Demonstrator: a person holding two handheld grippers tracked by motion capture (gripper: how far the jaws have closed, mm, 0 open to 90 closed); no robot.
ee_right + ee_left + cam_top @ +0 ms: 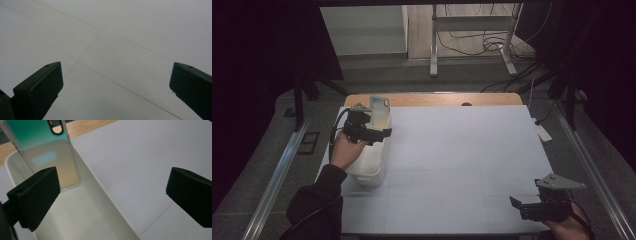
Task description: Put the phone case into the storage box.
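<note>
**Phone case left leaning in the bin: tip-over risk**

Left gripper point(112, 195) released, jaws spread wide, nothing between them, hovering over the white bin point(371, 161) at the left side of the desk point(462, 165). Phone case point(47, 155) standing on end inside the bin at its far end, tilted against the wall, top poking above the rim. Right gripper point(532, 206) likewise released, idle over bare desk near the front right corner, well apart.

Biggest hazard: clipping the leaning case with the near jaw while pulling away, toppling it flat or out over the rim. Possibly only lightly propped; hard to judge from the blurred close-up. Also a chance of nudging the light bin itself.
</note>
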